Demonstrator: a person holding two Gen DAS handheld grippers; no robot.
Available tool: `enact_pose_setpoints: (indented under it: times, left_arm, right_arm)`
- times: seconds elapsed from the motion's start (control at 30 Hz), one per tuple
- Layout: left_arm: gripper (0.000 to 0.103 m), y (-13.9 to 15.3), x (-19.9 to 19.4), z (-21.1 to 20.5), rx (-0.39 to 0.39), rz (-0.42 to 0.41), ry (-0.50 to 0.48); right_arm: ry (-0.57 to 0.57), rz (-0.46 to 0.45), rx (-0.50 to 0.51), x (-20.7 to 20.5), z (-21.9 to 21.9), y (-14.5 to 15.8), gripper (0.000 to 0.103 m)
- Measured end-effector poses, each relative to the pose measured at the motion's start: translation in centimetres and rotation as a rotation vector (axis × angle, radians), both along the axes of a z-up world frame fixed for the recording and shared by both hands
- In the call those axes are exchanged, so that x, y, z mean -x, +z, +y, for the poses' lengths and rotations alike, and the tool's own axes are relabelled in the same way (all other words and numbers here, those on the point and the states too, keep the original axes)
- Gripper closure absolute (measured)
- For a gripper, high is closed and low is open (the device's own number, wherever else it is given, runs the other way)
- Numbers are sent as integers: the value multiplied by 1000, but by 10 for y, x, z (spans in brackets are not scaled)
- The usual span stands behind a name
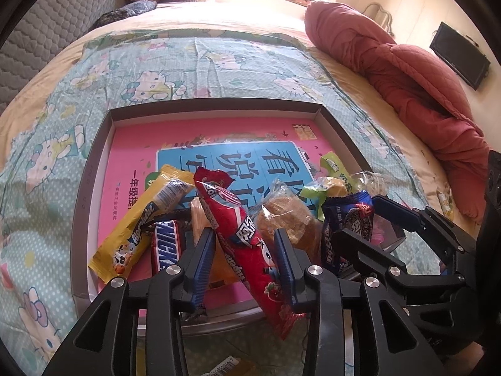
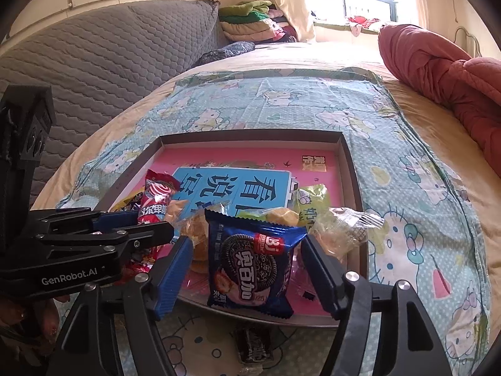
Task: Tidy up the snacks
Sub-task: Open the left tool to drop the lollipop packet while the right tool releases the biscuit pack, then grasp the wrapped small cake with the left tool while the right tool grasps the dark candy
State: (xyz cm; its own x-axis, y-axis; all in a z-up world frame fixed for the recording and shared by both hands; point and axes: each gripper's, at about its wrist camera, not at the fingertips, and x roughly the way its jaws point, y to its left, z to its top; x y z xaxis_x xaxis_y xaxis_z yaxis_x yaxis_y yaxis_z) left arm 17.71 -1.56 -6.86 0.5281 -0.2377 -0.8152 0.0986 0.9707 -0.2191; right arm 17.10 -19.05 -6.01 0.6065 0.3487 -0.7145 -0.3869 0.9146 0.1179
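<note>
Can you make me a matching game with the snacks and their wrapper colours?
Snacks:
1. Snickers bar
2. Oreo pack
3. Alpenliebe pack
4. strawberry candy pack

Colours:
A. yellow
B. red
C. brown
D. dark blue

Pairs: 1-C, 2-D, 3-A, 4-B

"GenRobot.AI" on the left tool (image 2: 137, 228), lower left of right-wrist frame | "SNICKE…" on a Snickers bar (image 1: 166, 247) | "Alpenliebe" on a yellow wrapper (image 1: 141, 222) | "奥百加" on a blue cookie pack (image 2: 250, 263) | "看", "说" on the pink book (image 1: 200, 138)
</note>
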Motion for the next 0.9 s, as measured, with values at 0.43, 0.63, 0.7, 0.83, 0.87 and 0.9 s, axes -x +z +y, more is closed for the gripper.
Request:
enact_pose_setpoints:
  times: [0.43,0.63,0.7,0.83,0.87,0.9]
  left_arm:
    - [43,20,4,12,21,-22,22]
    - [41,30,15,31,51,-7,64]
    - [40,31,21,37,58,7,79]
    - [40,26,33,45,56,44,83]
    - [40,24,36,46,60,55,81]
    - [40,21,39,47,68,68,76]
  right_arm:
    - [-24,-54,-38,6,-12,21,28]
    - [-22,-74,-44,16,-21,31,27]
    - [-22,-73,-46,20,-24,33,26]
    - [-33,-48,-57,28,-30,33,24]
    - [-38,-37,-61,29,-32,32,24]
    - [-43,-24,-66,31,-34,31,24]
